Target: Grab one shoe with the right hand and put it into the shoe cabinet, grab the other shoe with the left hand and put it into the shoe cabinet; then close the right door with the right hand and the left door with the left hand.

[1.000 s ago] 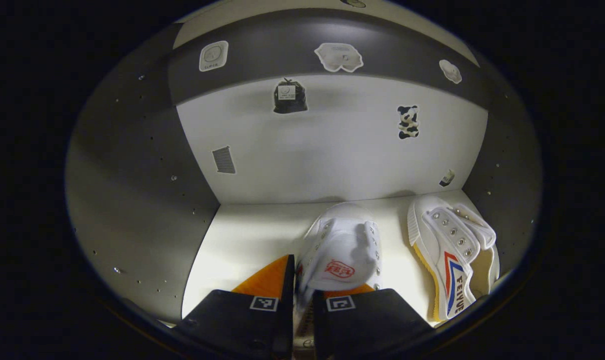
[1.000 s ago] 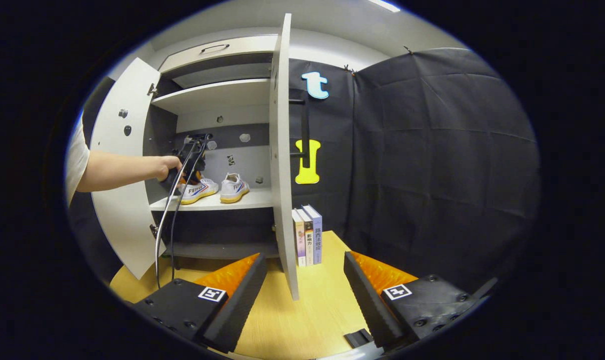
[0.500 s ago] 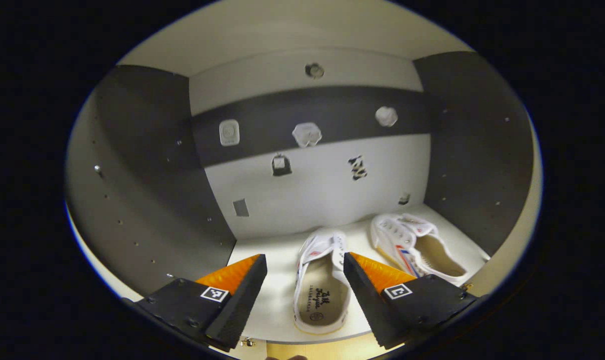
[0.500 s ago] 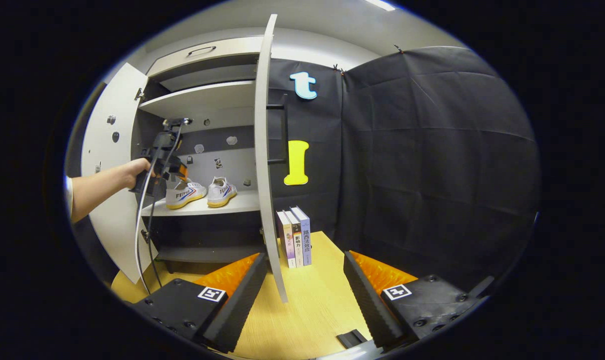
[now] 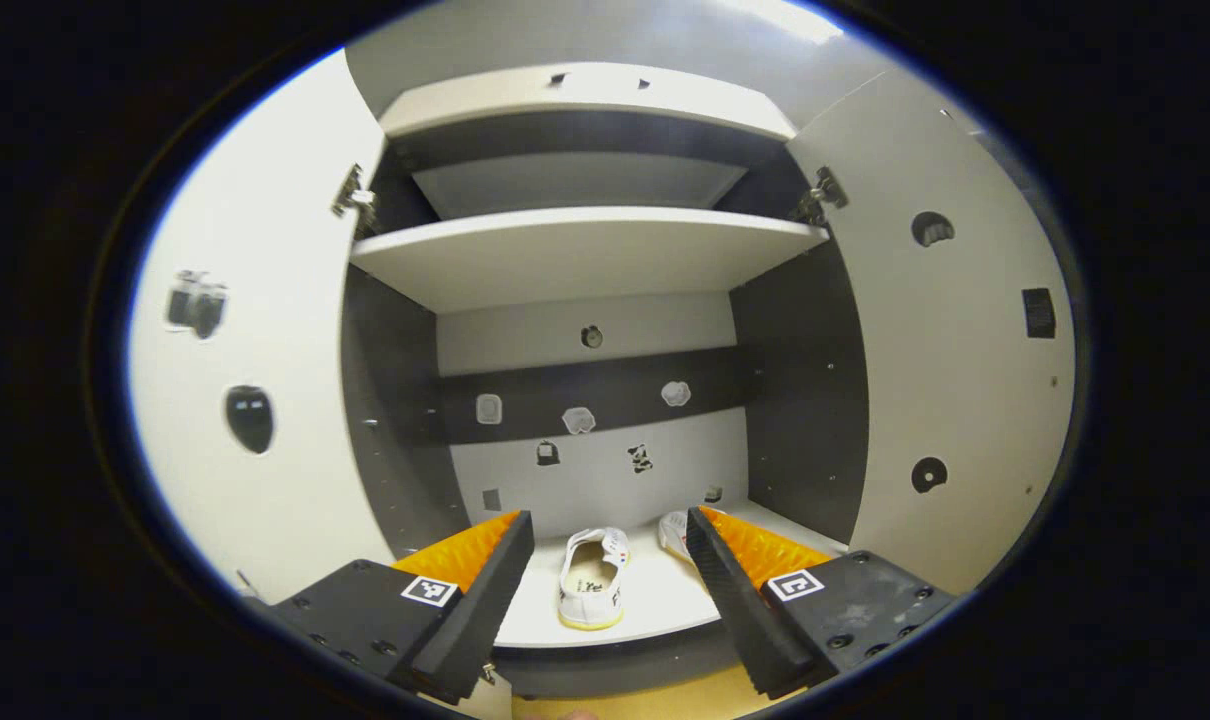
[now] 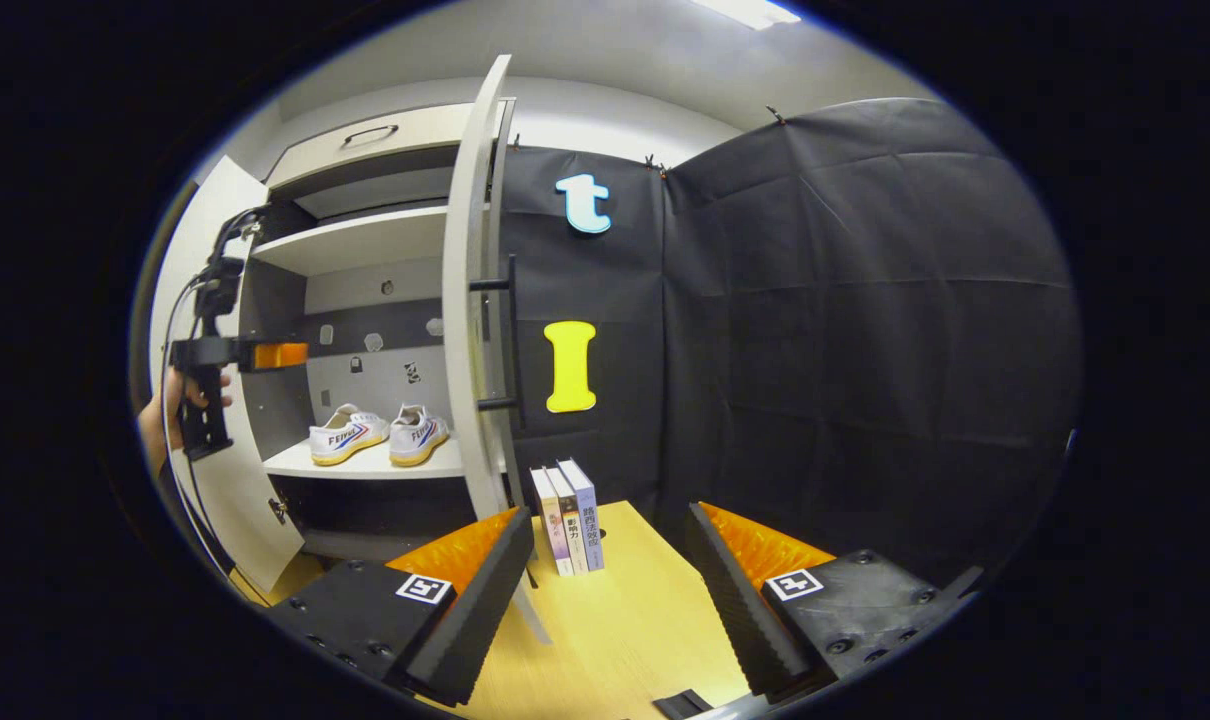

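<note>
Jaws of left gripper (image 5: 610,585) and right gripper (image 6: 610,590) spread, level before shoe cabinet (image 5: 575,255).

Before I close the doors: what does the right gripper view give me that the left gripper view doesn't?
Right gripper view: the right door and its outer handle, three books on the wooden table, and the left tool held in a hand by the left door. Left gripper view: both doors' inner faces and hinges. Both: two shoes side by side on the shelf; left tool and right tool open.
</note>
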